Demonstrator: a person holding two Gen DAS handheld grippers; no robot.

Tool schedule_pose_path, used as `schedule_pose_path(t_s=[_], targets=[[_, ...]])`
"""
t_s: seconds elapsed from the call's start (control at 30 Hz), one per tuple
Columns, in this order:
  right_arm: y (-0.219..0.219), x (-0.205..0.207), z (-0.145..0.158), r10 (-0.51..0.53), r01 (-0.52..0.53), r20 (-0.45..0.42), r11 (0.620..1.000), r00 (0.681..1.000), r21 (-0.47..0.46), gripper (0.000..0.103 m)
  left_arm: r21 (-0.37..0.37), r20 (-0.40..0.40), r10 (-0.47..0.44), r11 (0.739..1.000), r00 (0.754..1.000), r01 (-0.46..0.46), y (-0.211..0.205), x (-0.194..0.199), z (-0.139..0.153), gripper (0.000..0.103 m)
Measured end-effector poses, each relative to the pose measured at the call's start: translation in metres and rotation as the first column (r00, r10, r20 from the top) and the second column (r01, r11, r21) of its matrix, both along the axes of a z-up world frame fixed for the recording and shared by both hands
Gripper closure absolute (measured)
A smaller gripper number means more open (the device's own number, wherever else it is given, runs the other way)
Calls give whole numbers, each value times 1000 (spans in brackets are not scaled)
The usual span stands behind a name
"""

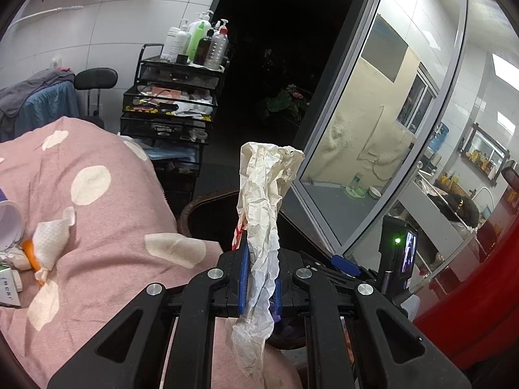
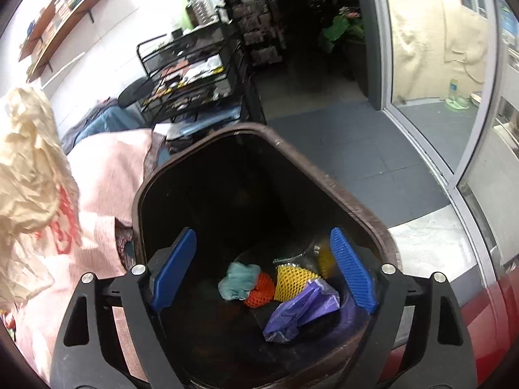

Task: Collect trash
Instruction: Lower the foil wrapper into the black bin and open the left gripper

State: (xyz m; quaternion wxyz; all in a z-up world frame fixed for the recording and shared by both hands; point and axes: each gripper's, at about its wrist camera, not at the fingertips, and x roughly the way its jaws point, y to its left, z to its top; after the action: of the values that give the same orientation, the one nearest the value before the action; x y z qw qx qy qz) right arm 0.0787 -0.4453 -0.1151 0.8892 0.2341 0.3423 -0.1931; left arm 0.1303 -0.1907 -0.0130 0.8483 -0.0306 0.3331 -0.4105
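My left gripper [image 1: 261, 278] is shut on a crumpled cream paper wrapper [image 1: 264, 201] with red print, held upright above the edge of the pink dotted bed cover [image 1: 107, 220]. The wrapper also shows at the left of the right wrist view [image 2: 29, 168]. My right gripper [image 2: 264, 269] is open and empty, directly over the mouth of a dark brown trash bin [image 2: 327, 175]. Inside the bin lie a teal cloth [image 2: 238, 280], orange [image 2: 259, 290] and yellow foam nets [image 2: 292, 280] and a purple bag [image 2: 301, 311]. White tissues [image 1: 52, 243] and an orange scrap [image 1: 30, 253] lie on the cover at left.
A black mesh cart [image 1: 172, 103] with bottles on top stands behind the bed. A glass door [image 1: 382, 123] stands open at right. A red object [image 1: 486, 275] is at the far right. A white cup [image 1: 11, 223] and small boxes [image 1: 9, 288] lie at the bed's left edge.
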Motion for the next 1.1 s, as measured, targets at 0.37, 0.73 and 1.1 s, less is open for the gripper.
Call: schedule_pose_path(t_s=[0.37, 0.73, 1.1], targets=[[-13, -24, 12, -117, 118, 58, 993, 991, -13, 12, 52, -91, -56, 997, 994, 61, -42, 14, -20, 91], [-25, -36, 22, -192, 196, 93, 980, 977, -30, 9, 126, -203, -58, 988, 977, 85, -68, 28, -46, 91], [-32, -40, 26, -212, 217, 100, 976, 972, -36, 9, 175, -192, -22, 983, 981, 57, -68, 24, -50, 15]])
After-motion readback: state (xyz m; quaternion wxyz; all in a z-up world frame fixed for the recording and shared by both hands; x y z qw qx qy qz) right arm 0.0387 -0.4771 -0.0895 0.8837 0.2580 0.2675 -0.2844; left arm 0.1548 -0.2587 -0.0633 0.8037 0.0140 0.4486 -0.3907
